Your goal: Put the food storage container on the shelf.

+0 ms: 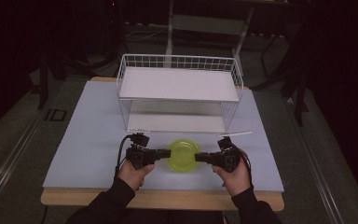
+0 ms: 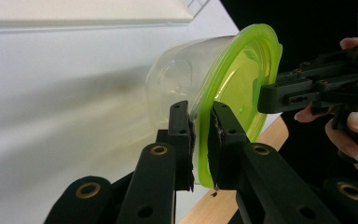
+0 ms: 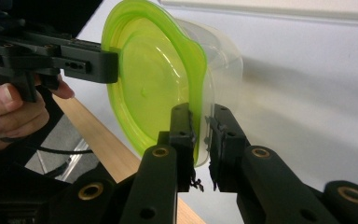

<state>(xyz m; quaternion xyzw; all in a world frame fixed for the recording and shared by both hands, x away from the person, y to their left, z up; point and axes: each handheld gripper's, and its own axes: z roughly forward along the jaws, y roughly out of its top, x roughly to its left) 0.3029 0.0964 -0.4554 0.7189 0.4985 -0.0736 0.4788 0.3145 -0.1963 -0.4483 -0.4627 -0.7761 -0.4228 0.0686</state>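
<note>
2 grippers, left point(image 1: 164, 153) and right point(image 1: 200, 157), fingers clamped on opposite lid rims of container point(image 1: 182, 155); rack point(image 1: 179, 93) just behind.

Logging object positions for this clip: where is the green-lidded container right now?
In the high view, the container sits near the table's front edge, ahead of the wire rack, gripped between the left claw and right claw.

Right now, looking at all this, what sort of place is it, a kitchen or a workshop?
Most likely a lab set up for recording, not a kitchen. A bare table holds just a white wire rack and one lidded plastic tub, gripped by two hand-held grippers, left and right. Dark room, metal frames behind.
</note>
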